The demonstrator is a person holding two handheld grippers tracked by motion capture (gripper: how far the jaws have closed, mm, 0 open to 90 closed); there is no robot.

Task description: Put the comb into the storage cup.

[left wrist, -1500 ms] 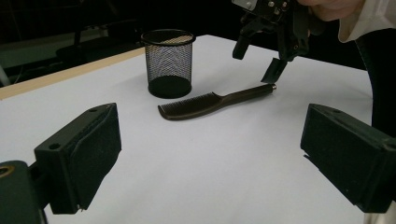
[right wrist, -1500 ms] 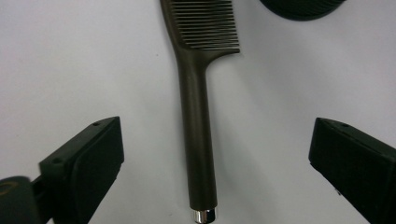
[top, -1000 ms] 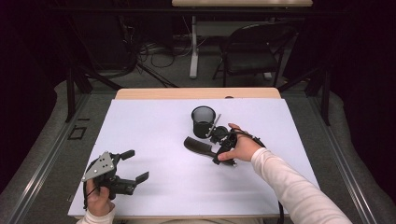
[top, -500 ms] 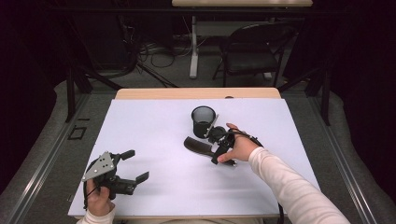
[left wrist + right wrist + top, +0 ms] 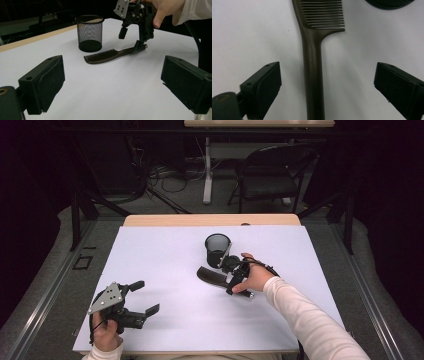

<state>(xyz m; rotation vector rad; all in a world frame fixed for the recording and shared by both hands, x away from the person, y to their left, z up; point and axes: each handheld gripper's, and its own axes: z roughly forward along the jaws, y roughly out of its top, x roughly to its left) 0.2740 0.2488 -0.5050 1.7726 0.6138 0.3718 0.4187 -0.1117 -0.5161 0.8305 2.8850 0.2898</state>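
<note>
chair [image 5: 272,175]: 1, behind table | cables [image 5: 165,180]: floor, left of chair

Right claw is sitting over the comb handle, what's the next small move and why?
Probably keep closing the right claw on the comb. Its jaws have just been closing a little, yet both pads stand clear of the handle, which lies flat on the table between them. The mesh cup stands just beyond, so a firm grip should come before any lift.

The mesh cup [image 5: 217,249] stood at twelve o'clock, just beside the comb [image 5: 212,276], blocking that side. The desk [image 5: 165,255] lay bare toward nine and six o'clock.
</note>
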